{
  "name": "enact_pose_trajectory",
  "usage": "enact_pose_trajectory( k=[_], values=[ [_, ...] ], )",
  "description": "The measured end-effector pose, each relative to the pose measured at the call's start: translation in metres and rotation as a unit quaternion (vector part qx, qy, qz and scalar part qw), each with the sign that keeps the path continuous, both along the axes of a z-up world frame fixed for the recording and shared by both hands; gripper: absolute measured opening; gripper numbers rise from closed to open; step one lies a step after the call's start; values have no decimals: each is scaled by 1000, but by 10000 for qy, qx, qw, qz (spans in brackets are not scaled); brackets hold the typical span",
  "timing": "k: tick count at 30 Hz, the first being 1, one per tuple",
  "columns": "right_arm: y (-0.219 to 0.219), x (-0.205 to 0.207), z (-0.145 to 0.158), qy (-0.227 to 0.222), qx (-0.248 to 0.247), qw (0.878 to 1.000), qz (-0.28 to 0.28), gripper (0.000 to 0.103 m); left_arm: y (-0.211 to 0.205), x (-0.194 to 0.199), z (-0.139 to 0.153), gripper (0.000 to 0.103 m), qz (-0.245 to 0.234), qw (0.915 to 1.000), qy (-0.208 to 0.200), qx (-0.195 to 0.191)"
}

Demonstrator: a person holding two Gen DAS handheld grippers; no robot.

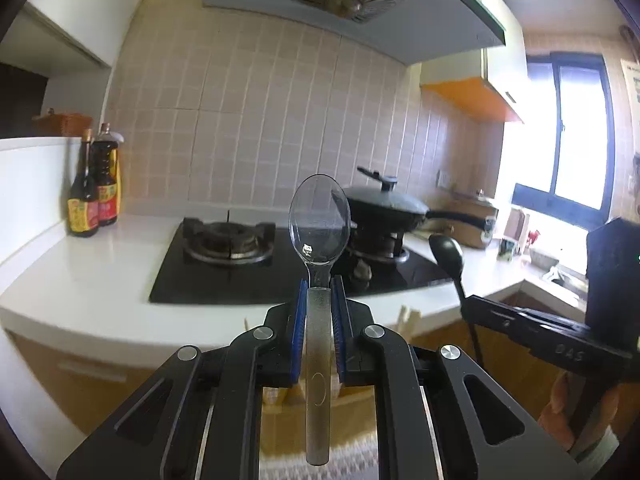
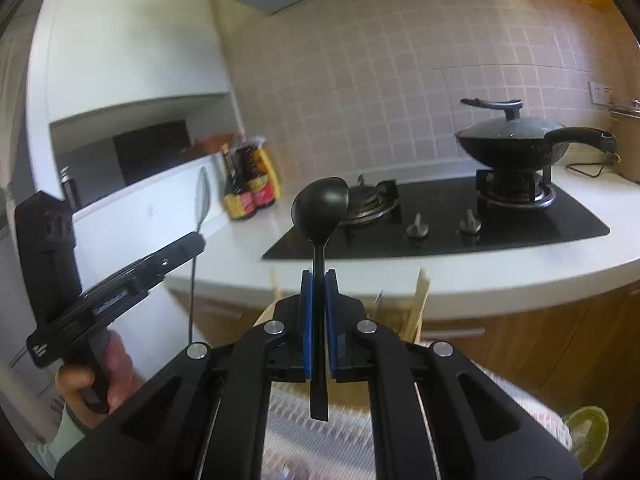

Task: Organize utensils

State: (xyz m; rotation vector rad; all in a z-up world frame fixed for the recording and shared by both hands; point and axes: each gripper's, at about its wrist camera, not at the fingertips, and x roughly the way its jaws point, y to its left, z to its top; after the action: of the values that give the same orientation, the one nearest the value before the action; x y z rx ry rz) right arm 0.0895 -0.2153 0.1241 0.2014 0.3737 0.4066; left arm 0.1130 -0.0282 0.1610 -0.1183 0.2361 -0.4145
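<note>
Two spoons held up in front of the stove, one clear spoon [image 1: 320, 220] clamped in the left gripper [image 1: 319, 292], one black spoon [image 2: 320, 210] clamped in the right gripper [image 2: 319, 284], two burners, one lidded pan [image 2: 516, 140], white counter [image 2: 480, 276], tiled kitchen wall [image 1: 260, 120].

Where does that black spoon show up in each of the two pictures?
Left wrist view: the black spoon is at right of centre, its bowl raised, its handle running down into the right tool.
Right wrist view: the black spoon stands at centre, its handle clamped between the right tool's blue pads.
Shared landmark: the lidded black wok on the stove's right burner.
</note>
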Motion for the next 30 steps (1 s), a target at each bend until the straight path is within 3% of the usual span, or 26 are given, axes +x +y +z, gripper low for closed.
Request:
enact_pose_trajectory(
  k=[7, 12, 18, 26, 30],
  values=[
    [0, 48, -27, -109, -110, 9995, -291, 4, -1, 41, -16, 10, 285, 9990, -335, -73],
    [4, 67, -49, -224, -408, 9971, -599, 4, 1, 66, -30, 10, 404, 9984, -331, -239],
    [17, 69, -67, -617, -895, 9893, -969, 4, -1, 87, -50, 10, 465, 9981, -253, -322],
    [14, 68, -80, -553, -970, 9894, -932, 5, -8, 86, -73, 11, 561, 9977, -360, -77],
    [13, 60, -76, -458, -943, 9918, -725, 6, -7, 83, -74, 27, 513, 9982, -316, -63]
  ],
)
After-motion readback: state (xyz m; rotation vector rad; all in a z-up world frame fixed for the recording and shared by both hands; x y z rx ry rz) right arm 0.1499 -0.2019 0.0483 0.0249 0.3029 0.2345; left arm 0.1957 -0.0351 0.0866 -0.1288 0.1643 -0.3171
